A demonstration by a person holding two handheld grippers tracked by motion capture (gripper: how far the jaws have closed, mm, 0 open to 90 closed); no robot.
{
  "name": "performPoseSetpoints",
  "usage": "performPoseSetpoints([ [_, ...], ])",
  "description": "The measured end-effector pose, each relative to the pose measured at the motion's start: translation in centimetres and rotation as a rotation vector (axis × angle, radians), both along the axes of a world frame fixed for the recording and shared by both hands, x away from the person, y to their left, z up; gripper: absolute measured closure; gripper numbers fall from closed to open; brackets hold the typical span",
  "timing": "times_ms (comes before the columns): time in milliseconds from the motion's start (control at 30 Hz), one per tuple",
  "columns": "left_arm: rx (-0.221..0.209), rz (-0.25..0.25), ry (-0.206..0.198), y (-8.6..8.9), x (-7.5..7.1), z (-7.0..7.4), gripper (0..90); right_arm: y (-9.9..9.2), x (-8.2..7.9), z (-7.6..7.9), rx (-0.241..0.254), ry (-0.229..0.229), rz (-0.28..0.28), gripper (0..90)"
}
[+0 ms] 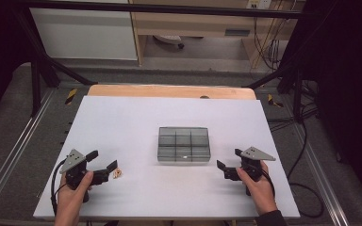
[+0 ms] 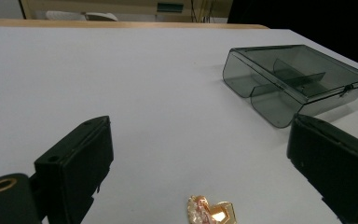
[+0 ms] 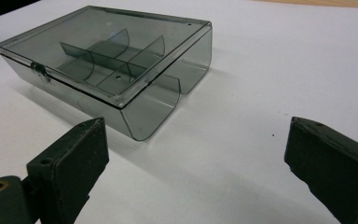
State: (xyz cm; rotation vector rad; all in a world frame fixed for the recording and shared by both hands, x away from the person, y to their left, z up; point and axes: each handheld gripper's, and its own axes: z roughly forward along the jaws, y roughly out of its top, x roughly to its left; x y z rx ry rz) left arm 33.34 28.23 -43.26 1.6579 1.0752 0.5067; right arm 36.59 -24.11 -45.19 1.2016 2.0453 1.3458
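— Smoky grey plastic, that compartment box [image 1: 184, 144] at the middle of the high view; lid down and latched, as far as I can tell. Anything in it?

— Dividers only; the cells I can see through the lid look empty. The small gold-coloured piece [image 1: 117, 174] lies on the white bench [image 1: 136, 117] at lower left, well apart from the box.

— Which hand-held gripper is nearer to it?

— The left hand-held gripper [image 1: 102, 165], clearly. In the left gripper view the piece sits at the bottom edge, between the two black jaws and just ahead of them. Jaws spread wide, nothing held.

— And the right hand-held gripper [image 1: 229, 163]?

— Released too, empty, low right of the box with its jaws aimed at the box's near corner.

— Long axis of the piece?

— Too small to say.
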Motion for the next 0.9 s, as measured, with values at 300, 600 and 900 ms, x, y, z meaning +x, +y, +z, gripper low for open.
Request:
performPoseSetpoints([
  [300,0.047,0.004,0.028,-1.0,0.3,-0.1,7.1,0.1,0.2,-0.2,-0.032,0.016,-0.012,5.5],
  [600,0.08,-0.017,0.04,-2.2,1.7,-0.4,7.4,0.1,1.1,-0.5,-0.074,0.041,-0.027,8.4],
  [900,0.118,-0.048,0.069,-3.2,3.8,-0.6,12.5,0.1,2.4,-0.3,-0.12,0.053,-0.054,12.8],
])
